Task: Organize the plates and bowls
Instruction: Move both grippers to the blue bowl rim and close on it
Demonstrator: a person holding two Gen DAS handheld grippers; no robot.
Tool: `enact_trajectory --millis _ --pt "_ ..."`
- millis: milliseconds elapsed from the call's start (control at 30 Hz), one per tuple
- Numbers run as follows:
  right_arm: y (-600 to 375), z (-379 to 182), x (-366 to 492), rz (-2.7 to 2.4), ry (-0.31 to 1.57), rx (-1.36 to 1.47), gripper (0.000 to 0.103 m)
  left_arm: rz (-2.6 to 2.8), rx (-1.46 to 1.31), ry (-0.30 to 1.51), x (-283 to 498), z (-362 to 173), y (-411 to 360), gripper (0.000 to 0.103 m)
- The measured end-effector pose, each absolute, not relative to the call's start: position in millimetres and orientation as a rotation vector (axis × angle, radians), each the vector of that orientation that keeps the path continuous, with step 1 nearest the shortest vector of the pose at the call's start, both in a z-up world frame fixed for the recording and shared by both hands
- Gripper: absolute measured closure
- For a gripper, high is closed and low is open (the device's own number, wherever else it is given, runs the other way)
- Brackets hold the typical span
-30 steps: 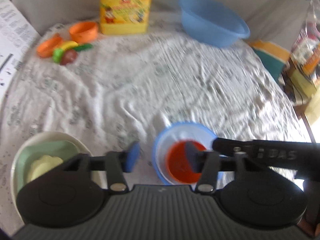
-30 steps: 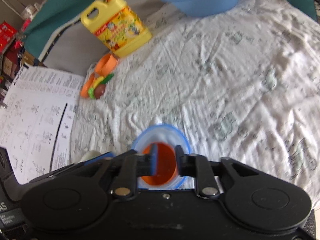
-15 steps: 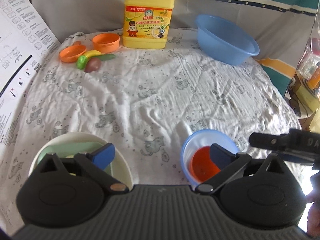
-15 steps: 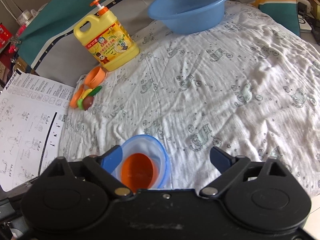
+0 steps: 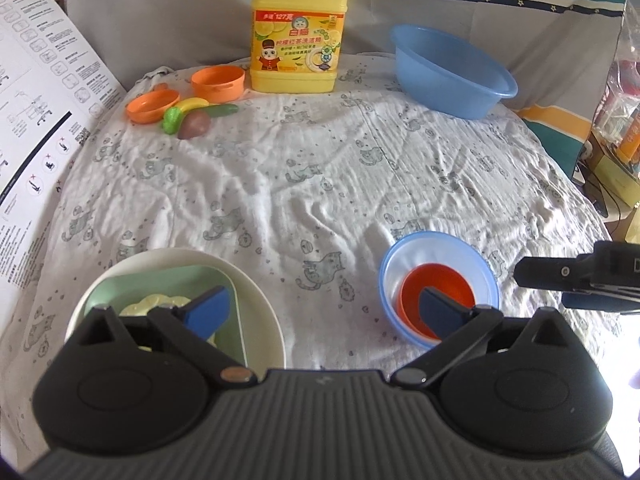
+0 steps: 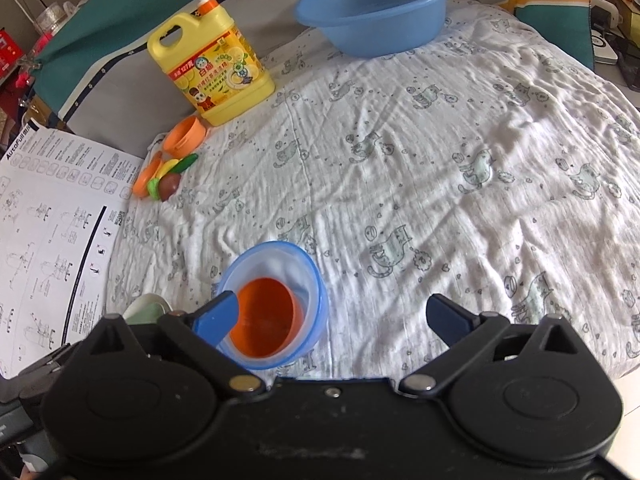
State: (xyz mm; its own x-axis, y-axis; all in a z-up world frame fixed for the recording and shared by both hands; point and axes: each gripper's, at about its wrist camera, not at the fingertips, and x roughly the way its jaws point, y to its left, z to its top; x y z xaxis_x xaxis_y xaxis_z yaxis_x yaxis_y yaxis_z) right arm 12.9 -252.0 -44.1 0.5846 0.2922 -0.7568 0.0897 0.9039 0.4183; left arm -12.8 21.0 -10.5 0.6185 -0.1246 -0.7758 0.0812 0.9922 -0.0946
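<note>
Two stacks stand at the near edge of the bench (image 5: 320, 184), which is covered in a white cat-print cloth.

Stack 1, at 5 o'clock in the left wrist view: small orange plastic bowl (image 5: 438, 292) nested inside a larger translucent blue-rimmed plastic bowl (image 5: 440, 246). The right wrist view shows the same pair at 7 o'clock, orange bowl (image 6: 266, 316) seated low in the blue one (image 6: 280, 258).

Stack 2, at 8 o'clock in the left wrist view: round cream plate (image 5: 256, 296) carrying a pale green squarish dish (image 5: 160, 280), with a pale yellow piece (image 5: 156, 303) on top, partly hidden by the tongs.

Left tongs (image 5: 322, 308): jaws have just been opening, now spread wide, nothing between them; 1 blue pad overlaps each stack in the view. Right tongs (image 6: 334, 318): jaws have just been opening too, now wide and empty, left pad beside the orange bowl's rim, not pressing on it.

Judgement: nesting of bowls and stacking of plates looks done for these 5 pieces.

Possibly left: an orange toy cup (image 5: 218, 84) and orange toy dish (image 5: 152, 107) at 11 o'clock, among toy fruit (image 5: 194, 120), untouched. Large blue plastic basin (image 5: 452, 76) at 1 o'clock and yellow detergent jug (image 5: 298, 32) at 12 o'clock stand well apart from both stacks.
</note>
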Motion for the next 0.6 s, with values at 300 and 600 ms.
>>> enact_trajectory --millis 300,600 --pt "-249.5 -48.8 18.9 0.13 0.967 0.427 0.001 -0.137 -0.055 0.91 -10.3 -20.4 20.7 0.0" --pt "-252.2 -55.7 26.8 0.109 0.965 0.451 0.001 -0.186 -0.058 0.916 -5.2 -29.7 15.1 0.0"
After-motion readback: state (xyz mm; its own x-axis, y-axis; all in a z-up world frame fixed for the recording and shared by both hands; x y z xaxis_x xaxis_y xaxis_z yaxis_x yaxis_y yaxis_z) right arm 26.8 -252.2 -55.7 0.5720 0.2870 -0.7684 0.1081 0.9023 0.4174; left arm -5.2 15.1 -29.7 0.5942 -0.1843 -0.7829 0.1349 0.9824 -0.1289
